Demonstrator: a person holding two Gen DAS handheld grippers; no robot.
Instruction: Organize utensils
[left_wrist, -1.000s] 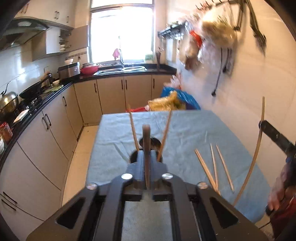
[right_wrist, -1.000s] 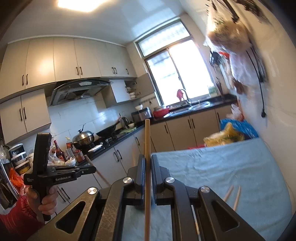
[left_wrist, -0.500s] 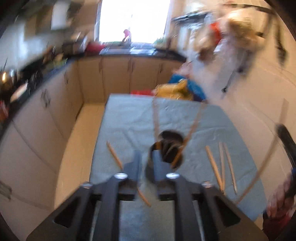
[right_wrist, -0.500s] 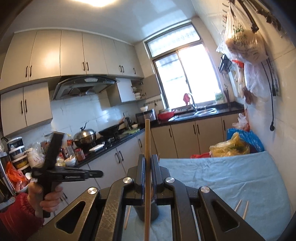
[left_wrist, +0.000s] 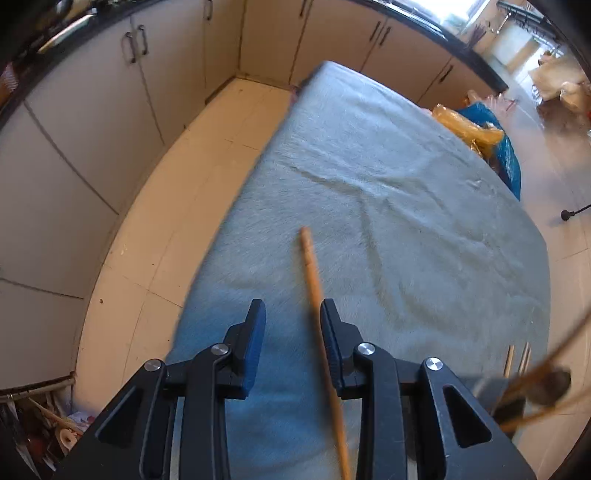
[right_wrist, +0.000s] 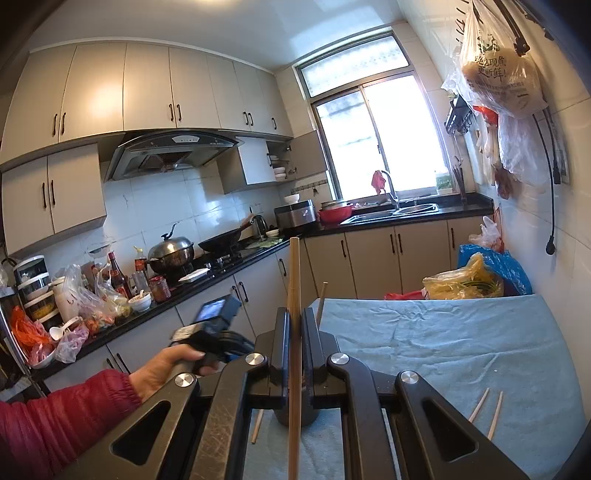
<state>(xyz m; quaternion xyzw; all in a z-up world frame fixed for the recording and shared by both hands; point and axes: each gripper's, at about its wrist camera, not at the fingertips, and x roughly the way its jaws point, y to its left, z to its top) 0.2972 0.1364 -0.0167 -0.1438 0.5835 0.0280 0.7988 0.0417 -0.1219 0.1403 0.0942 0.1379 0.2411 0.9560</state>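
The table (left_wrist: 406, 192), draped in a pale blue-grey cloth, fills the middle of the left wrist view and the lower right of the right wrist view. By the look of it the sorting is partly done. A dark holder (right_wrist: 295, 415), low in the centre of the right wrist view behind the gripper, already has a chopstick (right_wrist: 322, 297) standing in it, while several others are loose on the cloth.

Two loose chopsticks (right_wrist: 487, 415) lie side by side at the lower right of the right wrist view. Another (right_wrist: 257, 426) pokes out at the lower centre, just beside the holder.

The left gripper (left_wrist: 293, 332), bottom centre of its own view, has just been opening. Its jaws stand partly apart over a tan wooden chopstick (left_wrist: 314, 280) lying on the cloth; the stick runs between them close to the right-hand one, and whether it touches cannot be told.

The right gripper (right_wrist: 294, 332) is clamped on a slim, pale wooden chopstick (right_wrist: 294, 280), held upright at frame centre and, it seems, next for the holder.
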